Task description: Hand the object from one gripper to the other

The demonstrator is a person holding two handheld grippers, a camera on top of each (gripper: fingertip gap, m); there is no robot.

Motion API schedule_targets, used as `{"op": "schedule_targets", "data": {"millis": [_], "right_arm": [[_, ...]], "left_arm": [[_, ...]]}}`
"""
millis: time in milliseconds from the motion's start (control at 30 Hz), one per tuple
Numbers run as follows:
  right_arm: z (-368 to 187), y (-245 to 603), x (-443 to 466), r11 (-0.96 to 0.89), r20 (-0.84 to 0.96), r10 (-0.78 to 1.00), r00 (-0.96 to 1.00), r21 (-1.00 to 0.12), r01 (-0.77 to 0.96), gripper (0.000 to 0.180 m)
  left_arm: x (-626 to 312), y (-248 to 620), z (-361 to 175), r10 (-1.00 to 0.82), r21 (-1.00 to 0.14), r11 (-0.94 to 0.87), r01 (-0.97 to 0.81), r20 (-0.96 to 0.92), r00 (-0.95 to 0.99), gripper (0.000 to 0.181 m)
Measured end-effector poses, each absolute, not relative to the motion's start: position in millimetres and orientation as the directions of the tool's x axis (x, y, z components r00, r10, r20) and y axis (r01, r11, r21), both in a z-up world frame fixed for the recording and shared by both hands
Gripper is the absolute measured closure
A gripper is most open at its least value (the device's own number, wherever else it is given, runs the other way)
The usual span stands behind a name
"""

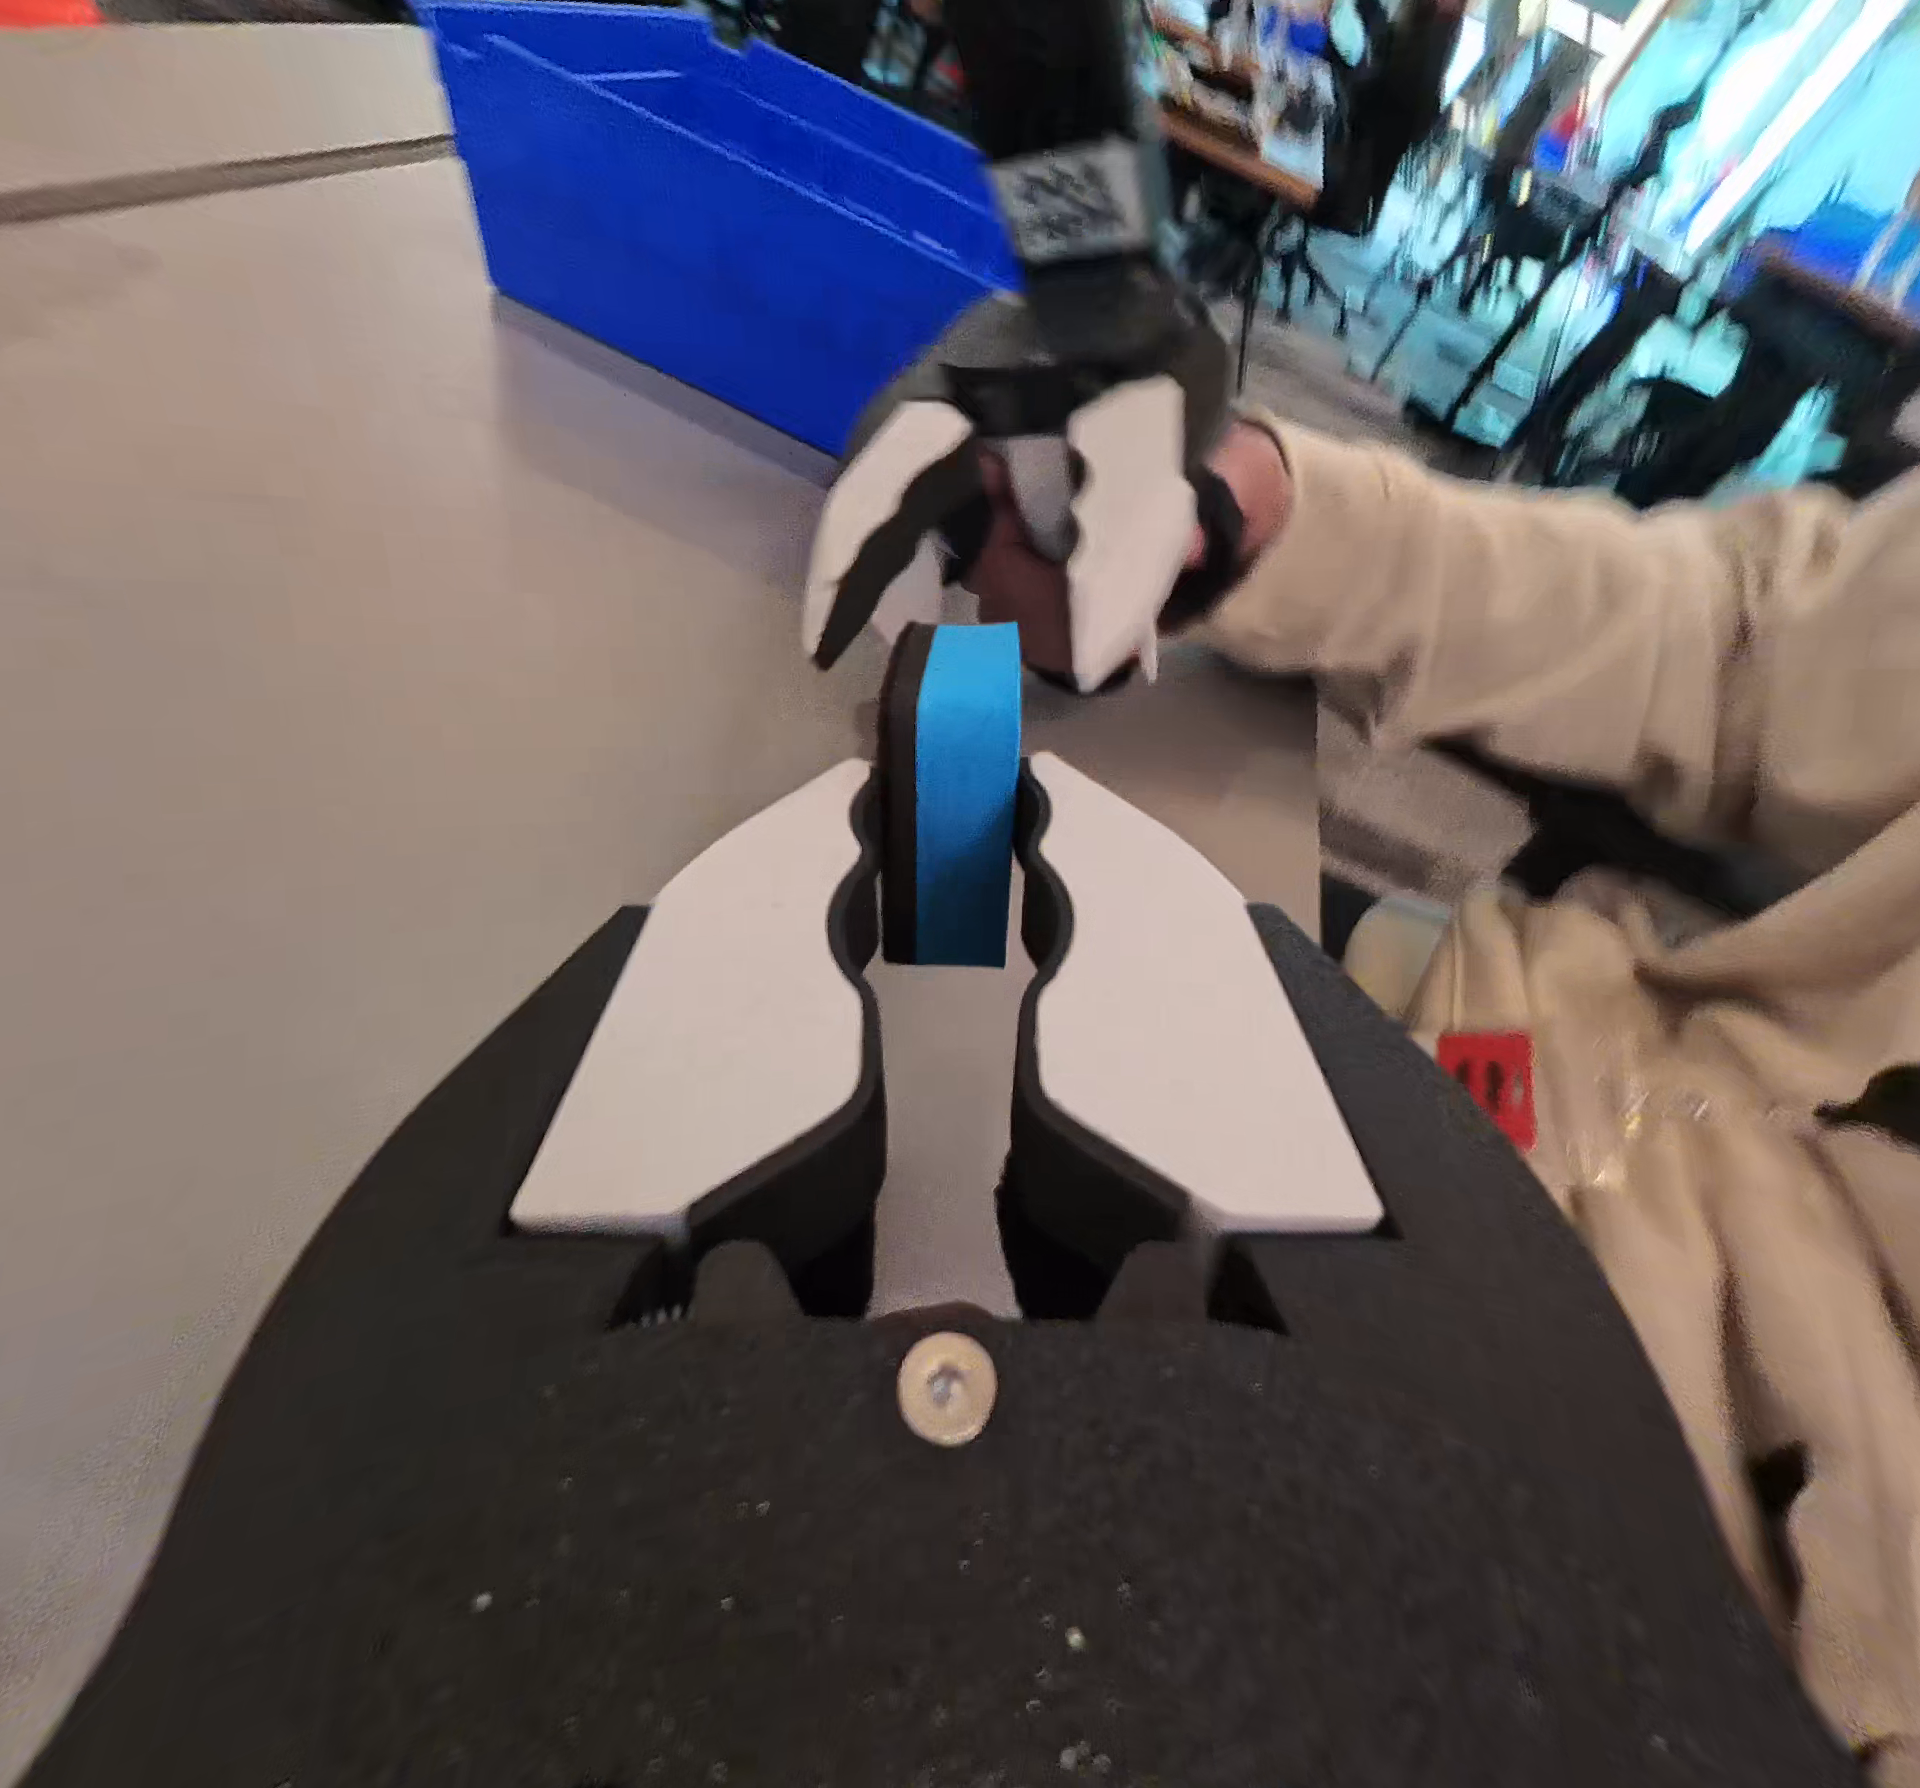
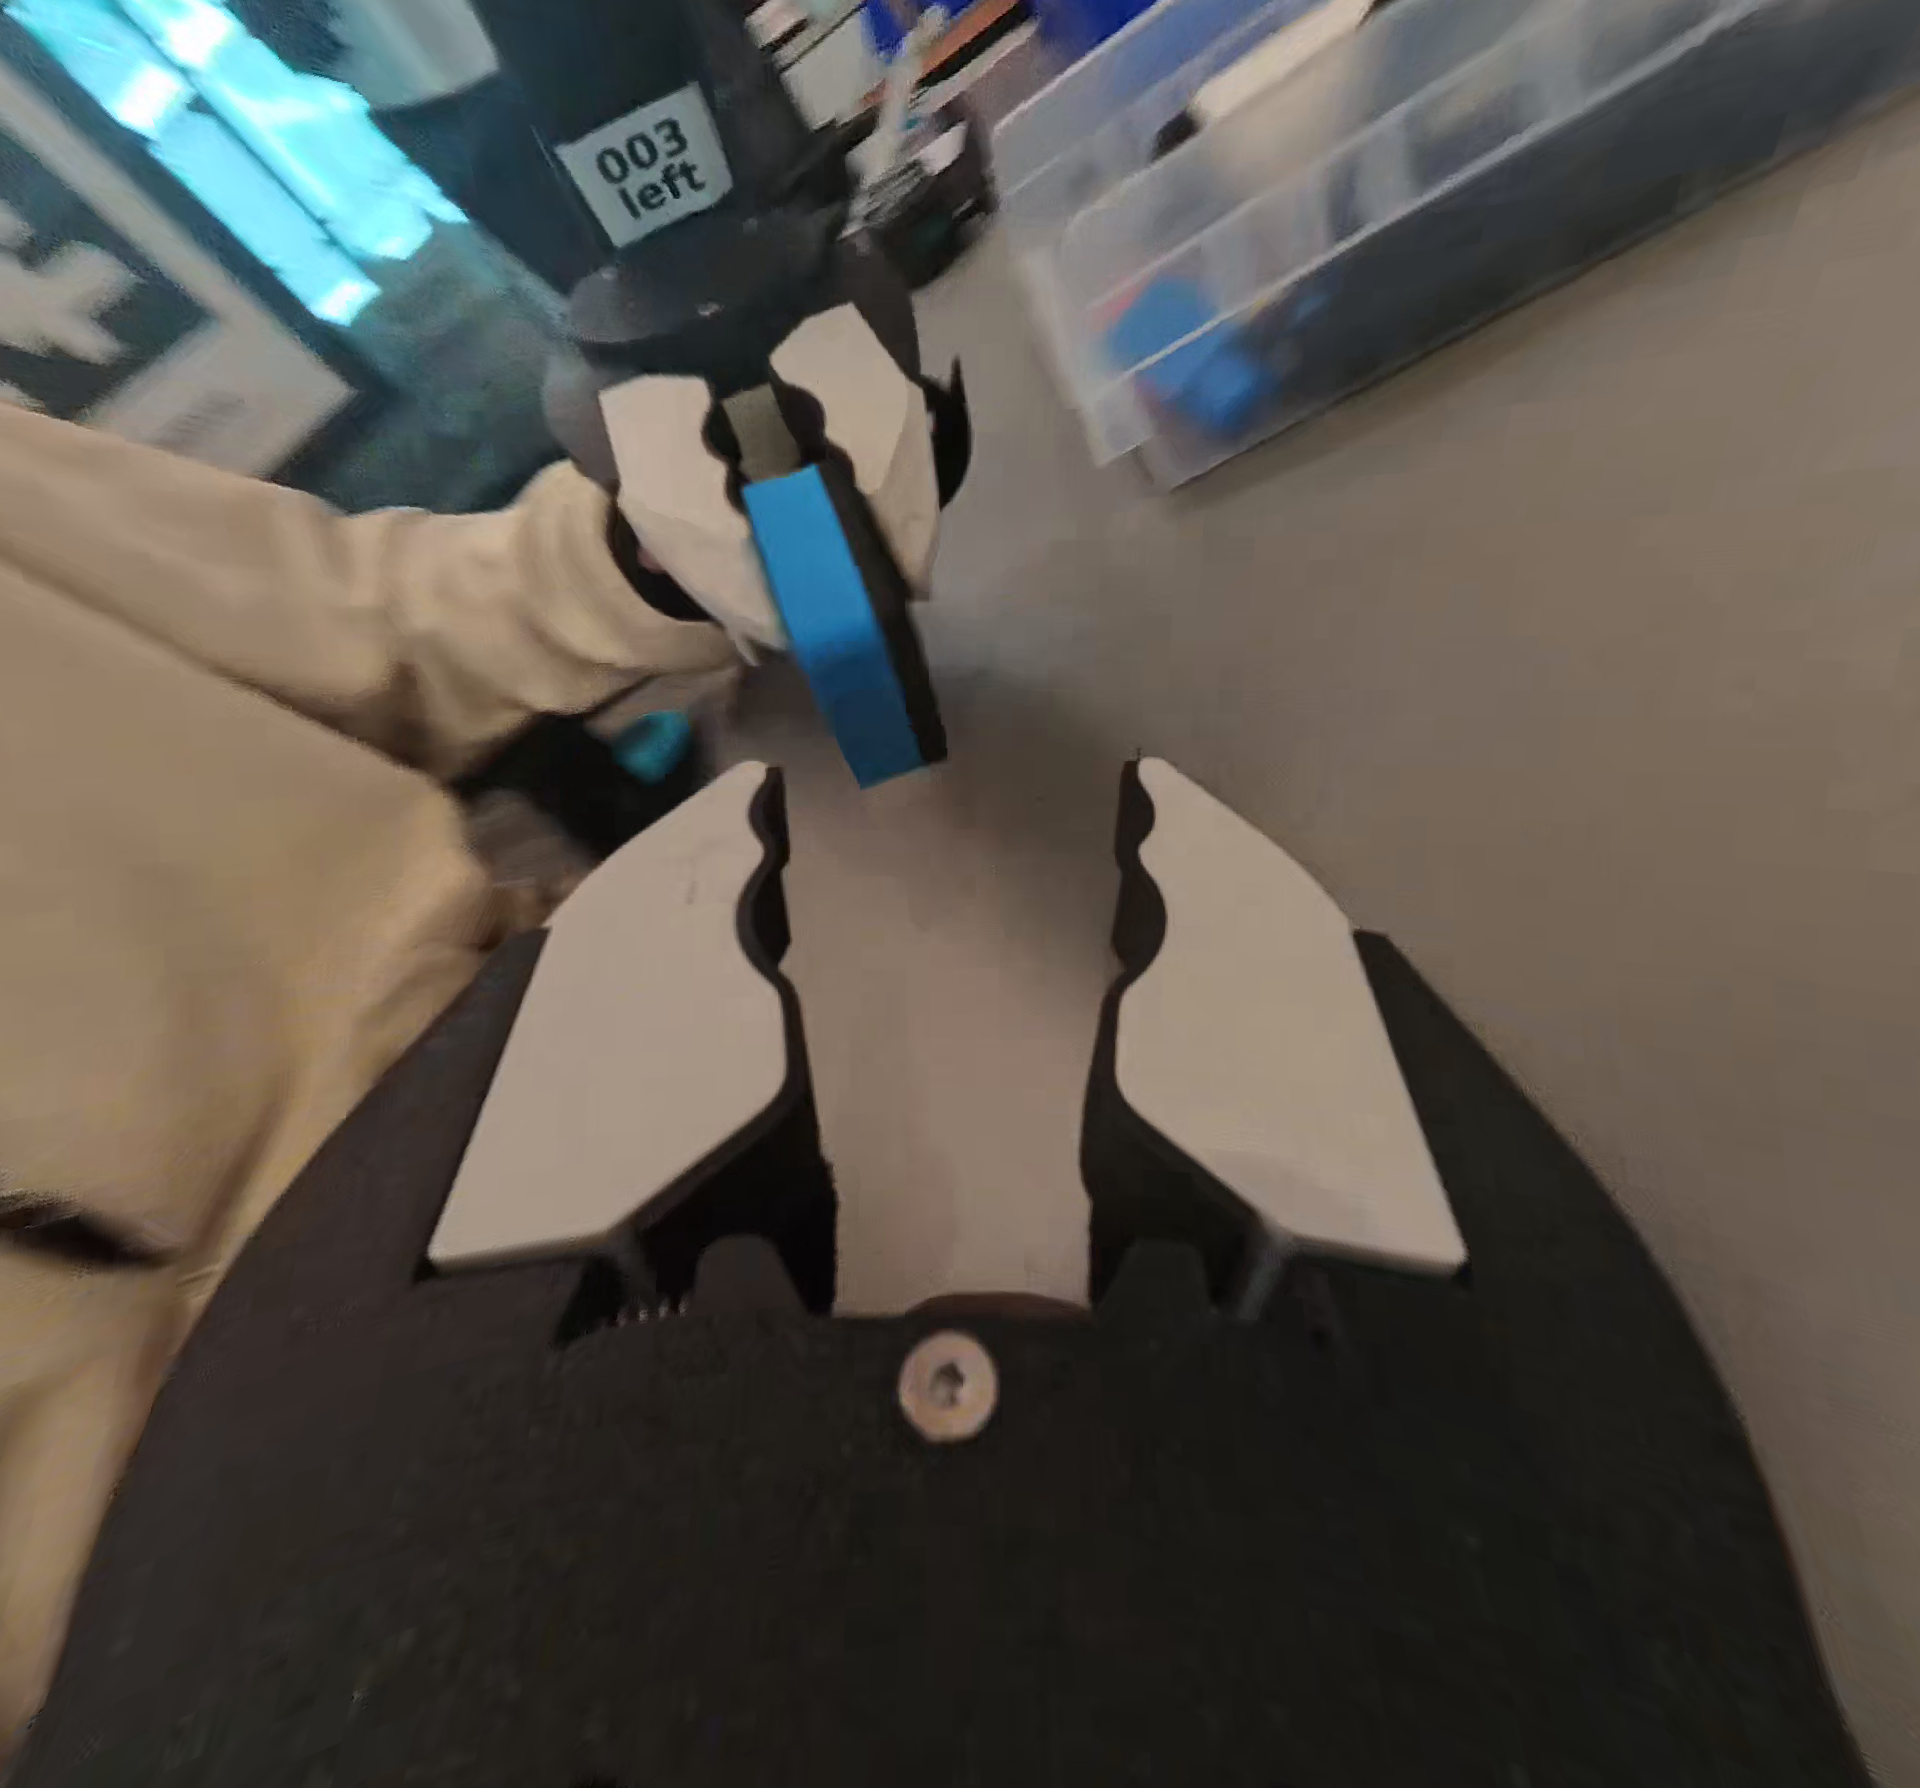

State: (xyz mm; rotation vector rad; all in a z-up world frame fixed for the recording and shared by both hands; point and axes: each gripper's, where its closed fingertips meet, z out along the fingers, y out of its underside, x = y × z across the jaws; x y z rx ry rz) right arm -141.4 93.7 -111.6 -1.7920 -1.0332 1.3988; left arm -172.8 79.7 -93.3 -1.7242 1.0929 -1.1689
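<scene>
The left gripper (image 1: 951, 793) pinched a blue and black foam block (image 1: 961, 793) between its fingertips, holding it on edge above the grey table (image 1: 312, 595). Just beyond the block, the right gripper (image 1: 982, 647) faced it with its fingers spread wide and nothing between them; in its own view the block (image 2: 847, 637) hung just ahead of the gap, apart from both fingers. A cream sleeve (image 1: 1507, 585) reached in from the right. Farther back a blue bin (image 1: 727, 211) stood on the table, and clear plastic trays (image 2: 1403, 180) lay at the far side.

Illumination is bright and even, with soft shadows. Backgrounds show motion blur; foregrounds remain sharp. Wide-angle distortion bends the frame edges.
</scene>
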Motion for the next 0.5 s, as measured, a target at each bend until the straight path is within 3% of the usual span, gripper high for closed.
{"op": "schedule_targets", "data": {"millis": [200, 367, 467, 500], "right_arm": [[-103.4, 79.0, -157.7, -0.331, -0.292, 0.900, 0.324, -0.941, 0.069, 0.120], [-70.2, 69.7, -172.8, -0.513, -0.537, 0.835, 0.124, -0.839, -0.180, 0.127], [-67.7, 69.7, -167.6, -0.590, -0.610, 0.792, 0.040, -0.780, -0.211, 0.157], [-70.0, 69.1, -167.0, -0.605, -0.621, 0.783, 0.034, -0.773, -0.193, 0.157]], "left_arm": [[-179.2, 81.9, -67.6, -0.852, -0.853, -0.522, -0.025, 0.520, 0.060, 0.159], [-173.2, 70.0, -63.9, -0.866, -0.866, -0.499, -0.041, 0.499, 0.002, 0.159], [-170.3, 67.7, -67.1, -0.875, -0.873, -0.484, -0.062, 0.484, 0.016, 0.159], [-169.8, 67.6, -68.7, -0.877, -0.875, -0.480, -0.071, 0.479, 0.022, 0.159]]}}
